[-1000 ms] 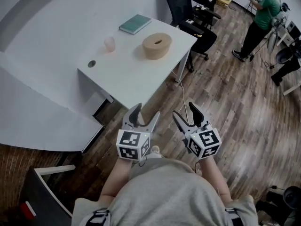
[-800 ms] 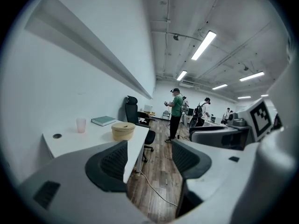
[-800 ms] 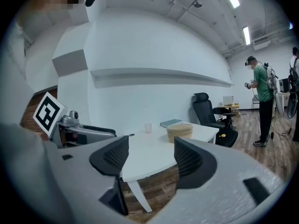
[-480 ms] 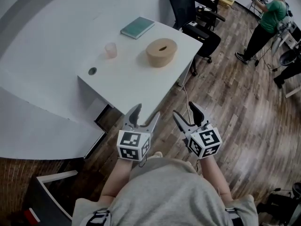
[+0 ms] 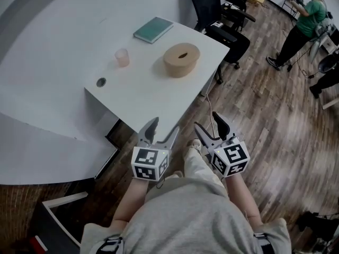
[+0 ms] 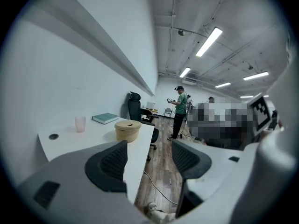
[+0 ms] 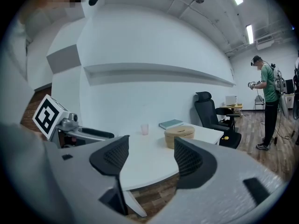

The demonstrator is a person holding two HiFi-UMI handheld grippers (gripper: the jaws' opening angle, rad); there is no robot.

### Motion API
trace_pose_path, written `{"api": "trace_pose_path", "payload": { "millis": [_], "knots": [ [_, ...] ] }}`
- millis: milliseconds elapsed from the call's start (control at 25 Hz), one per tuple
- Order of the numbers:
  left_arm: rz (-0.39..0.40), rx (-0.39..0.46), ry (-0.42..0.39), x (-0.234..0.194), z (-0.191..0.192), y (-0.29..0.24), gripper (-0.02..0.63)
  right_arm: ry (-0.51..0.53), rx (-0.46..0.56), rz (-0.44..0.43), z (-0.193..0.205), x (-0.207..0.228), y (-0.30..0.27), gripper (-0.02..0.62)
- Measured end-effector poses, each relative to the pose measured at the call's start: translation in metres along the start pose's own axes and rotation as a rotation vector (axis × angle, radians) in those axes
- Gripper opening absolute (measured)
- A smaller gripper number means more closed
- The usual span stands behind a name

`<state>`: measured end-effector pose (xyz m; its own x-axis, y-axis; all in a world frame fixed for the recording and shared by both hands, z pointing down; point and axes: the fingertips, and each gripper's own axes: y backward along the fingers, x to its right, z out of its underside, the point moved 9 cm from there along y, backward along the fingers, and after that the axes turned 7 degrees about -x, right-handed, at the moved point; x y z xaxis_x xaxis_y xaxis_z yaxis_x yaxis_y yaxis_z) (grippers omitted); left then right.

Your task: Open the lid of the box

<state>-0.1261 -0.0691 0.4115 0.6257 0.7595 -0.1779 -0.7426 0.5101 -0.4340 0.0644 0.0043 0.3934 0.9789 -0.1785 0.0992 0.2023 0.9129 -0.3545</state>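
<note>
A round tan box (image 5: 181, 59) with a slotted lid stands on the white table (image 5: 143, 89), toward its far right corner; it also shows as the tan box (image 6: 128, 130) and the tan box (image 7: 180, 136) in the gripper views. My left gripper (image 5: 162, 130) and right gripper (image 5: 211, 127) are both open and empty, held side by side close to the person's body over the wooden floor, well short of the table's near edge. The lid sits shut on the box.
A pink cup (image 5: 122, 57), a green book (image 5: 153, 29) and a round cable hole (image 5: 101, 82) are on the table. A black office chair (image 5: 220, 15) stands beyond the table's far right corner. A person in green (image 5: 306, 23) stands far right. A cable (image 5: 208, 109) trails on the floor.
The view has shifted slightly, so the table and box sit a little farther right and lower. A foot now shows between the grippers. Both grippers stay open in the same place.
</note>
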Motion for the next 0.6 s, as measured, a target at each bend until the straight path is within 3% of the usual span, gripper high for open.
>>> {"api": "trace_pose_path", "payload": {
  "millis": [600],
  "knots": [
    [-0.097,0.022,0.044,-0.037,-0.054,-0.103,0.272,0.079,-0.004,-0.120,-0.052,0.088,-0.102,0.301]
  ]
}}
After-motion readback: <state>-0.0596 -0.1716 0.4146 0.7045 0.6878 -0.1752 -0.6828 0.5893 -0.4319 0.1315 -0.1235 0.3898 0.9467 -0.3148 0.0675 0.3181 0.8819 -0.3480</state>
